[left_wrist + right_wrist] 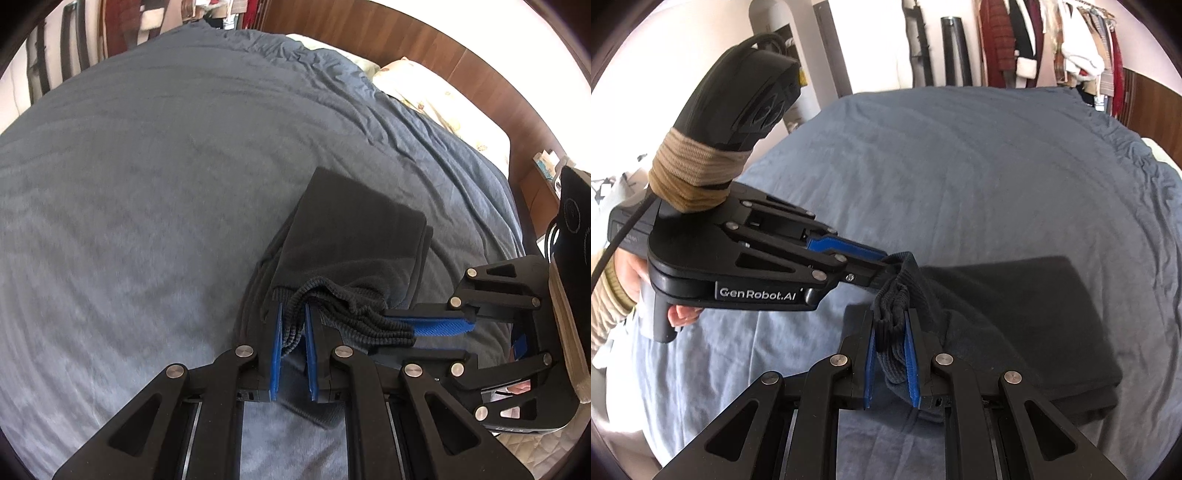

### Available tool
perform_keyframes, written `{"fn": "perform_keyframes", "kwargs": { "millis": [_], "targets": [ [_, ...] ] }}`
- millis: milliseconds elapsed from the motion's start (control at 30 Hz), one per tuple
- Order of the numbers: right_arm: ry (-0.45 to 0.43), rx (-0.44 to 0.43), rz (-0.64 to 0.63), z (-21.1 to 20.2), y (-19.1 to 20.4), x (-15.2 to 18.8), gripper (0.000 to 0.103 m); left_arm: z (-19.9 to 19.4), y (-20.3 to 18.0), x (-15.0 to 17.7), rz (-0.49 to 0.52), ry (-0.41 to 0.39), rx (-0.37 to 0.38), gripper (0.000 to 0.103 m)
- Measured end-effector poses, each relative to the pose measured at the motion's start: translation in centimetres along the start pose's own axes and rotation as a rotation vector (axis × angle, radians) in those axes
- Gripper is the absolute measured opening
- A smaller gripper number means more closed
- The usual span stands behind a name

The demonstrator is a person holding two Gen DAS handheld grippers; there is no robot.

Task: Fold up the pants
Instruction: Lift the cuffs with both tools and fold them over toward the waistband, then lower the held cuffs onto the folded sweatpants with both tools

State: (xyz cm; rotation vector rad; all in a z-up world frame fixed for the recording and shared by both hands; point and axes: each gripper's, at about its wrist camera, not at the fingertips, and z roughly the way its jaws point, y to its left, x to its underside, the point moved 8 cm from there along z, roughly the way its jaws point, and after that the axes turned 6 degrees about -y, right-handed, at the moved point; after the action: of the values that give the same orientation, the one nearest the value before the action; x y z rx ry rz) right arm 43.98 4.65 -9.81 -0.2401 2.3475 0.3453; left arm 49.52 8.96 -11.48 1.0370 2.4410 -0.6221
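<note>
Dark grey pants (354, 236) lie folded into a thick stack on the blue bed cover (147, 184). They also show in the right wrist view (1015, 314). My left gripper (293, 314) is shut on the ribbed cuff end (295, 325) of the pants at the near edge of the stack. My right gripper (890, 325) is shut on the same bunched ribbed edge (890, 306), right beside the left one. The right gripper shows in the left wrist view (417, 328), and the left gripper in the right wrist view (882, 262). The gripped end is lifted slightly above the stack.
A wooden headboard (406, 40) and patterned pillows (443, 96) lie beyond the pants. A clothes rack with hanging garments (1034, 40) stands past the bed. A nightstand with small items (546, 166) is at the right bed edge.
</note>
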Motion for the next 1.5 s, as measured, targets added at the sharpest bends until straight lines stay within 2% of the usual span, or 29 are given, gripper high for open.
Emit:
{"fn": "perform_keyframes", "kwargs": {
  "millis": [133, 233, 333, 433, 500, 533, 700, 800, 1033, 1100, 1200, 1267, 1500],
  "targets": [
    [0.037, -0.012, -0.029, 0.6, 1.0, 1.2, 0.016, 0.3, 0.7, 2.0, -0.017, 0.035, -0.024, 0.012],
    [0.075, -0.011, -0.058, 1.6, 1.8, 2.5, 0.016, 0.2, 1.9, 3.2, -0.047, 0.042, -0.078, 0.008],
    [0.112, -0.011, -0.080, 2.2, 2.2, 3.7, 0.016, -0.6, 3.8, 4.0, -0.157, 0.018, -0.102, 0.008],
    [0.127, -0.009, -0.095, 2.3, 2.3, 4.5, 0.016, -1.2, 4.8, 4.6, -0.295, -0.022, -0.065, 0.010],
    [0.131, -0.005, -0.095, 2.3, 2.2, 4.6, 0.016, -1.0, 4.7, 5.0, -0.358, -0.033, -0.020, 0.016],
    [0.131, -0.004, -0.092, 2.3, 2.2, 4.6, 0.016, -0.9, 4.5, 5.0, -0.375, -0.037, -0.008, 0.020],
    [0.129, 0.002, -0.115, 2.4, 2.6, 5.0, 0.016, -0.3, 3.6, 5.0, -0.474, -0.069, 0.094, 0.021],
    [0.136, -0.002, -0.115, 2.6, 2.9, 5.3, 0.016, 0.4, 3.2, 4.5, -0.458, -0.060, 0.090, 0.029],
    [0.159, -0.040, -0.101, 2.5, 3.4, 6.0, 0.023, 2.6, 2.7, 4.3, -0.408, -0.006, 0.075, 0.030],
    [0.156, -0.055, -0.108, 2.1, 3.7, 6.2, 0.024, 2.6, 2.5, 4.3, -0.376, -0.011, 0.065, 0.029],
    [0.147, -0.075, -0.104, 1.3, 4.0, 6.2, 0.024, 2.7, 2.1, 4.3, -0.344, -0.014, 0.064, 0.020],
    [0.119, -0.047, -0.096, 0.8, 3.7, 5.9, 0.024, 2.6, 2.1, 4.3, -0.337, -0.014, 0.065, 0.014],
    [0.069, 0.050, -0.158, 1.2, 4.0, 5.1, 0.024, 1.9, 2.4, 4.2, -0.348, -0.038, 0.076, 0.014]
  ]
}}
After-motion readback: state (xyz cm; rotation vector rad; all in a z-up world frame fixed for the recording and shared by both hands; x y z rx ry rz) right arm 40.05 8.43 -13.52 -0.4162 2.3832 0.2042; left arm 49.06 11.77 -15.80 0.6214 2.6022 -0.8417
